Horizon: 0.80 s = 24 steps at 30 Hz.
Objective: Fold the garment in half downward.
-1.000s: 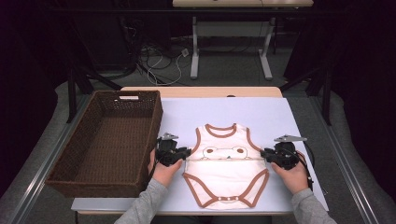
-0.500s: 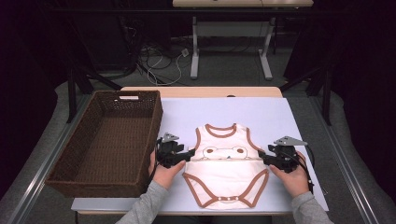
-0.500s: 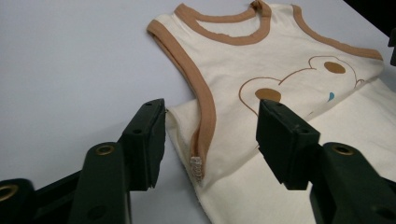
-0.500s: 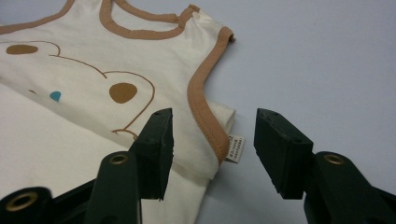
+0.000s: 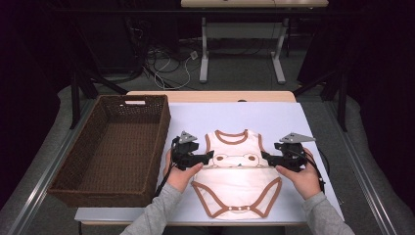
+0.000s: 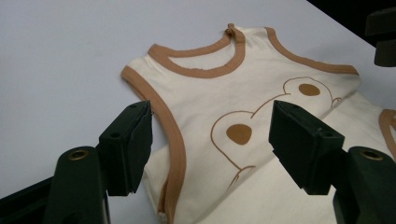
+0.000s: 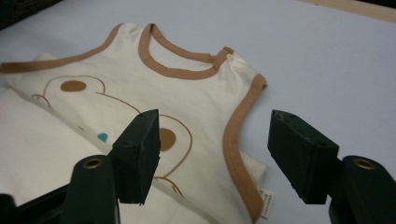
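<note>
Both the left gripper and the right gripper have just been opening their jaws, gripping nothing, at either side of the folded bodysuit on the tabletop.

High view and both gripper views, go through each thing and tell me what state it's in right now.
Baby bodysuit: flat on the mat, folded across the middle, not gripped.
Left tool: jaws open, just been opening, nothing pressed between them.
Right tool: jaws open, just been opening, off the cloth.
Wicker basket: upright, empty.
</note>
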Each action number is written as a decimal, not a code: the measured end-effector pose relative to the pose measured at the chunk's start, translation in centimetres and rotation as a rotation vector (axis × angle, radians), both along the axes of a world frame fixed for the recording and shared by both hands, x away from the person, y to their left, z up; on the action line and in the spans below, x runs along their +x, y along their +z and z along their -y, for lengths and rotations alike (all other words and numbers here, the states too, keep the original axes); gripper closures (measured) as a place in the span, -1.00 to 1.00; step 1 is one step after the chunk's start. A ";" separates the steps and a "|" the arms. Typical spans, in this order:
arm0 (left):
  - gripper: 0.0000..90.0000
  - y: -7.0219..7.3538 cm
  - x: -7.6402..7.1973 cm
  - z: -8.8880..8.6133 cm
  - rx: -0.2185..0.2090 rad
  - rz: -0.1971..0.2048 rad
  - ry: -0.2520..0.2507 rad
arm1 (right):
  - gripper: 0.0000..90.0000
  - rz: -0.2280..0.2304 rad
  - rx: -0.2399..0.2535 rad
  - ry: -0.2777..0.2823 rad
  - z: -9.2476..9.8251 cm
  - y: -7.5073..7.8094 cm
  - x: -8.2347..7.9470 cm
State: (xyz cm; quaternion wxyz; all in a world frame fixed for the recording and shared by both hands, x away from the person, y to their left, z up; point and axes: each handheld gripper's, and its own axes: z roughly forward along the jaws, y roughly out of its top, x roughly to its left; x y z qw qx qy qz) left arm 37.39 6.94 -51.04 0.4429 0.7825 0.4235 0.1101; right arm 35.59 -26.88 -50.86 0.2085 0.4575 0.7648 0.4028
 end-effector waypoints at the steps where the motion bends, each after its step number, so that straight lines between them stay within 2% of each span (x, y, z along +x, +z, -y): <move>1: -0.32 0.2 0.2 0.2 -0.006 -0.003 -0.003 | -0.27 -0.014 0.000 -0.003 -0.3 0.3 0.4; 3: -0.32 0.7 0.5 0.5 0.001 -0.012 0.002 | -0.34 -0.018 -0.010 0.001 -0.7 0.7 0.9; 4: -0.33 0.9 0.7 0.8 -0.020 -0.024 0.007 | -0.34 -0.020 -0.015 0.002 -0.9 0.9 1.1; 7: -0.41 1.2 1.3 1.3 -0.016 -0.005 0.004 | -0.40 0.009 -0.040 0.012 -1.5 1.7 2.0; 9: -0.47 1.3 1.8 1.6 -0.028 -0.018 -0.001 | -0.47 0.038 -0.043 0.015 -1.7 2.1 2.5; 12: -0.57 1.4 2.5 2.0 -0.038 -0.006 0.004 | -0.50 0.027 -0.048 0.014 -1.8 2.4 3.3; 16: -0.65 1.6 3.6 2.4 -0.061 -0.045 0.024 | -0.56 0.006 -0.052 0.014 -1.9 2.6 4.5; 18: -0.65 1.8 4.1 2.8 -0.058 -0.051 0.030 | -0.59 -0.010 -0.042 0.007 -2.0 2.8 4.9; 19: -0.66 2.0 4.5 2.9 -0.059 -0.050 0.031 | -0.63 -0.010 -0.031 0.003 -2.1 2.9 5.1; 21: -0.67 2.4 5.2 3.1 -0.062 -0.032 0.029 | -0.69 -0.020 -0.045 -0.003 -2.3 3.2 5.6; 24: -0.69 2.7 6.1 3.2 -0.044 -0.016 0.045 | -0.78 -0.022 -0.040 0.000 -2.6 3.7 6.4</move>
